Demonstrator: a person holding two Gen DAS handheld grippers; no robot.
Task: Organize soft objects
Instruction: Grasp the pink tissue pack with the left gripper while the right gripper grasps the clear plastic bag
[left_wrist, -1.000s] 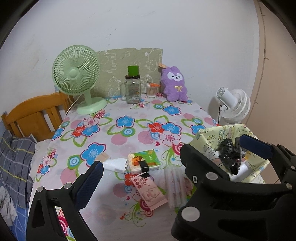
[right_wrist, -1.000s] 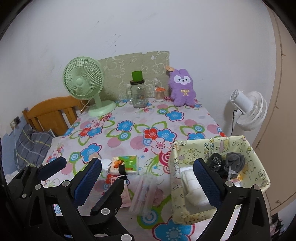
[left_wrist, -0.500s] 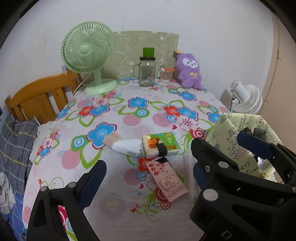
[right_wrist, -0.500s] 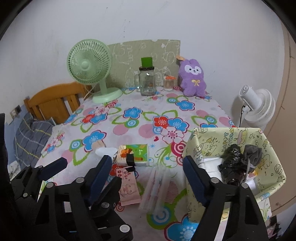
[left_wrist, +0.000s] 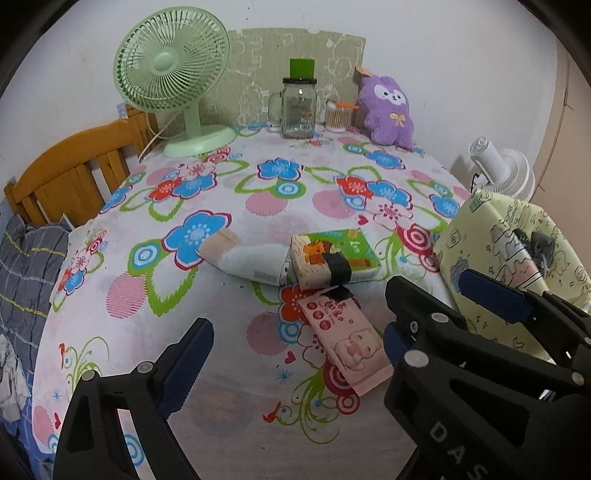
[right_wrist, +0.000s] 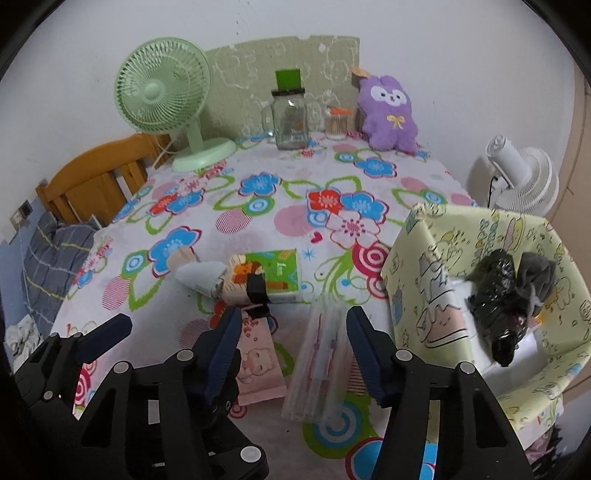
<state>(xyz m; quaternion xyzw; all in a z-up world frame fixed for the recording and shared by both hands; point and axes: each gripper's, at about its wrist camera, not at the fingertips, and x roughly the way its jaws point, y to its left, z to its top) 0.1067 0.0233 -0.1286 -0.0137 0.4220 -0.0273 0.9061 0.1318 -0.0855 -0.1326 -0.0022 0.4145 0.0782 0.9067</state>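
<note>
**Both grippers low over the soft packs at the near edge**

My right gripper (right_wrist: 291, 350) hangs just above the clear plastic packet (right_wrist: 318, 360), which lies on the flowered tabletop (right_wrist: 258, 218) between my two blue pads. The jaws are closing, but the pads are not pressing on the packet; there is a gap on each side of it. Just left of it lies the pink tissue pack (right_wrist: 258, 363), partly hidden behind my left-hand finger.

My left gripper (left_wrist: 295, 354) is spread wide and closing slightly, with nothing pinched. From its camera, the pink tissue pack (left_wrist: 345, 345) lies on the cloth in the gap between the pads, nearer the right one. Just beyond it sits the green tissue pack (left_wrist: 334, 264) with a black band around it, and a white tube (left_wrist: 251, 264) lies against its left side.

The yellow fabric basket (right_wrist: 436, 266) stands at the right near edge of the tabletop, just right of the clear packet. Inside it I see a black crumpled bag (right_wrist: 496, 291), a grey cloth (right_wrist: 537, 275) touching it, and something white beneath them.

At the far edge stand a green fan (left_wrist: 173, 66), a glass jar (left_wrist: 297, 107) and a purple plush toy (left_wrist: 389, 109). A white fan (right_wrist: 524, 181) stands off the tabletop to the right.
</note>
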